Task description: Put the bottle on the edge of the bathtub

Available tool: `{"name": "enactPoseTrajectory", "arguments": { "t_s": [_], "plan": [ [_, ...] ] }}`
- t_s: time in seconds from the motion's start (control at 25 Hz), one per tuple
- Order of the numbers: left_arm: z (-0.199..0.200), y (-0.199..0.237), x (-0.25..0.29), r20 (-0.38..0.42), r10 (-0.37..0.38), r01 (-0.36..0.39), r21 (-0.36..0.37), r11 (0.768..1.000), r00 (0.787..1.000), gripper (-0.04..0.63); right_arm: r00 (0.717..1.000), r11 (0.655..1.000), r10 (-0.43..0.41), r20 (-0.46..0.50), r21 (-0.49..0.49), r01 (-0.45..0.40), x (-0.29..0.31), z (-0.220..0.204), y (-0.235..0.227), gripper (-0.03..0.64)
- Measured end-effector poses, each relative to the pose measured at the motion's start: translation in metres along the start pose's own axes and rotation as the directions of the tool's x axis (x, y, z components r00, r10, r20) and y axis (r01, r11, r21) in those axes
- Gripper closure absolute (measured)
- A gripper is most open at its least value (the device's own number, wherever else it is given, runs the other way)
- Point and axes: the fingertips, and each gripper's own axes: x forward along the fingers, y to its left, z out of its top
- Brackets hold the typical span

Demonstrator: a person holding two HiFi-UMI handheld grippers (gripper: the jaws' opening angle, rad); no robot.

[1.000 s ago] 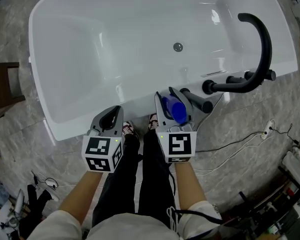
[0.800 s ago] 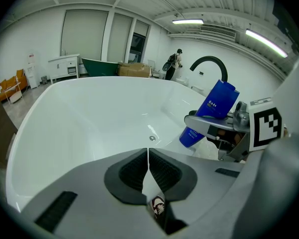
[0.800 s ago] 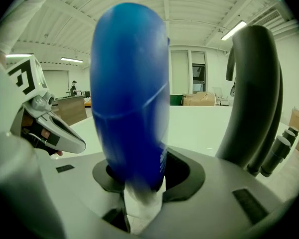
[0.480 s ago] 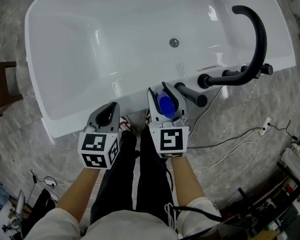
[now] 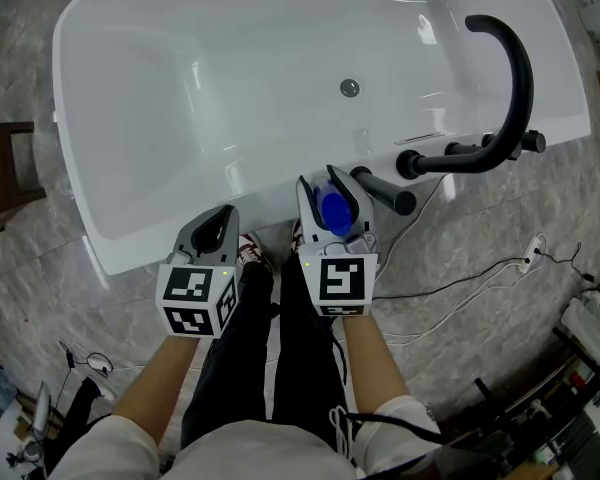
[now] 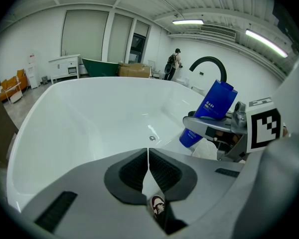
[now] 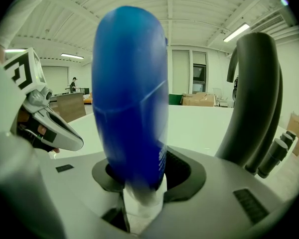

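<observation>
A blue bottle [image 5: 332,210] stands tilted between the jaws of my right gripper [image 5: 332,190], just over the near rim of the white bathtub [image 5: 270,200]. In the right gripper view the bottle [image 7: 132,98] fills the space between the dark pads [image 7: 182,171], and its lower end is blurred. Those jaws have just been opening a little, with the bottle still between them. From the left gripper view the bottle [image 6: 214,103] leans over the tub beside the right gripper [image 6: 209,126]. My left gripper [image 5: 220,230] hangs shut and empty over the rim, to the left of the right one.
A black curved faucet [image 5: 515,78] with black handles [image 5: 385,190] is fixed to the rim right of the bottle. The drain [image 5: 350,88] lies in the tub floor. Cables [image 5: 460,293] trail over the marble floor at right. A dark wooden piece [image 5: 0,168] stands at left.
Since a second ago both grippers and the bottle sit slightly farther left in the head view; in the last half second they have held still.
</observation>
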Motion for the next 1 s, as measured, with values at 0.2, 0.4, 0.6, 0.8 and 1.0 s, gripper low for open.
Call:
{"name": "enactPoseTrajectory", "arguments": {
  "t_s": [0.2,0.4,0.6,0.8,1.0],
  "plan": [
    [-0.0024,0.0007,0.0014,0.001,0.001,-0.001,-0.002,1.000,1.000,0.571,1.000,1.000,-0.007,0.014,-0.009,0.008,-0.0004,-0.0013,-0.0012,0.442],
    [-0.0042,0.0010,-0.0001,0.000,0.001,-0.001,-0.003,1.000,1.000,0.571,1.000,1.000,0.003,0.003,-0.001,-0.003,-0.0011,-0.0029,0.0018,0.417],
    [-0.0053,0.0014,-0.0004,0.002,0.001,-0.001,-0.004,1.000,1.000,0.571,1.000,1.000,0.010,-0.012,-0.004,-0.010,0.0002,-0.0061,0.0037,0.386],
    [-0.0047,0.0029,0.0001,0.005,0.002,-0.002,-0.004,1.000,1.000,0.571,1.000,1.000,0.007,-0.013,-0.002,-0.007,0.0009,-0.0067,0.0043,0.374],
    [-0.0065,0.0031,0.0015,0.001,-0.001,0.001,-0.004,1.000,1.000,0.571,1.000,1.000,0.001,-0.011,-0.001,-0.001,0.0008,-0.0085,0.0033,0.362]
  ]
}}
